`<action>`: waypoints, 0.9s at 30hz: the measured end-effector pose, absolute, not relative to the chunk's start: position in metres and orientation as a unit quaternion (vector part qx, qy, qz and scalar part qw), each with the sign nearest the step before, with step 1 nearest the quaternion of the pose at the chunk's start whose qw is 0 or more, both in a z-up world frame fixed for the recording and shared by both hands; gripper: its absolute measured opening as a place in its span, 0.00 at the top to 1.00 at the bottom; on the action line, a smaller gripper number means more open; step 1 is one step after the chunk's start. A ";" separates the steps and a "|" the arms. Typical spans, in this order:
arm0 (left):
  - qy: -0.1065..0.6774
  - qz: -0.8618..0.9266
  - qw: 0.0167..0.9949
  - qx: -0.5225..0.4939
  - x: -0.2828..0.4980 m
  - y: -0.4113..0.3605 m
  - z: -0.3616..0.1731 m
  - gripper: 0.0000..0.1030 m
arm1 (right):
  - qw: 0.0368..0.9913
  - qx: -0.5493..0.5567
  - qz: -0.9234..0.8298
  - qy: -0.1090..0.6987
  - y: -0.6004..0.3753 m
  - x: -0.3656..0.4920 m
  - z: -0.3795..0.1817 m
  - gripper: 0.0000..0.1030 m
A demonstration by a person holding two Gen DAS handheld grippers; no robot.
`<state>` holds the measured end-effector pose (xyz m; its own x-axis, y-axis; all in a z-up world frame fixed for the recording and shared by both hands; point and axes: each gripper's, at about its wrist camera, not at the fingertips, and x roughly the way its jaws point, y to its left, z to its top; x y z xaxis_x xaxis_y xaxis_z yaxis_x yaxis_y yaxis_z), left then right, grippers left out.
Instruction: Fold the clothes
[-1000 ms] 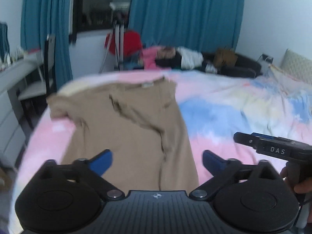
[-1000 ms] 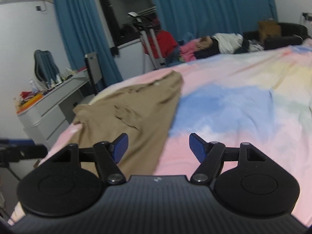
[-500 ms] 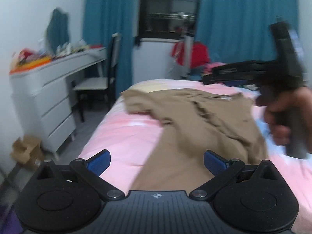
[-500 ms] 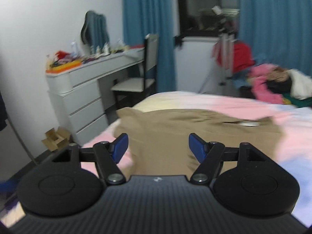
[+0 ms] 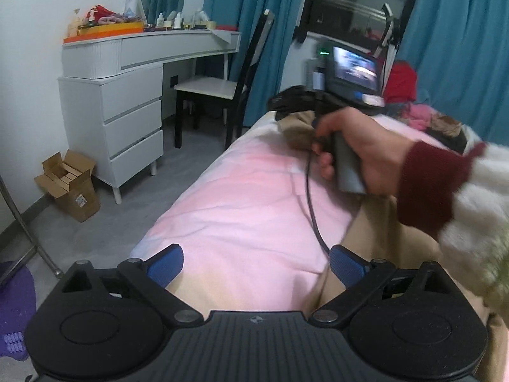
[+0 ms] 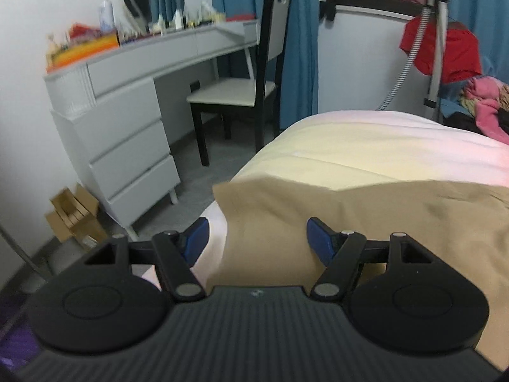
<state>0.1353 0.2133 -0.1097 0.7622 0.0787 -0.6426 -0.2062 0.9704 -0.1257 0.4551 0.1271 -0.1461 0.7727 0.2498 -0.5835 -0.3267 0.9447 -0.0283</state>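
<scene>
Now the tan shirt (image 6: 366,219) lies on the bed (image 6: 366,149), its sleeve end right between the spread fingers of the right gripper (image 6: 256,235), which has swung in from the hem side over the last second. The left gripper (image 5: 256,262), also spread, has dropped over the hem edge. Likely both are lining up grasps for a first fold.

The tan shirt (image 5: 397,238) is partly covered by the right hand (image 5: 359,146) and a blurred sleeve (image 5: 470,197), and is cut off at the right edge. The small bottles (image 6: 178,19) on the dresser (image 6: 133,133) are blurred.
</scene>
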 end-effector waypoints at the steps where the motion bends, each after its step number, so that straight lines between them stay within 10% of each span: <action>1: 0.338 0.078 0.933 -0.091 0.139 0.212 -0.112 0.03 | 0.939 -0.073 0.150 0.303 0.137 0.465 -0.153 0.33; 3: 0.339 0.080 0.934 -0.082 0.145 0.210 -0.117 0.03 | 0.937 -0.090 0.142 0.307 0.156 0.485 -0.167 0.40; 7: 0.340 0.084 0.933 -0.079 0.157 0.203 -0.124 0.03 | 0.944 -0.075 0.115 0.299 0.147 0.486 -0.162 0.89; 20: 0.299 0.061 0.950 -0.066 0.143 0.172 -0.104 0.04 | 0.963 0.127 0.121 0.204 -0.063 0.427 -0.037 0.90; 27: 0.293 0.003 0.952 -0.084 0.141 0.152 -0.106 0.04 | 0.952 0.221 0.033 0.209 -0.202 0.404 -0.076 0.90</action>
<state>0.1413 0.1520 -0.1057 0.8285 -0.0441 -0.5582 -0.0542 0.9859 -0.1583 0.4036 -0.2015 -0.0755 0.9108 0.1540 -0.3831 0.0302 0.9005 0.4338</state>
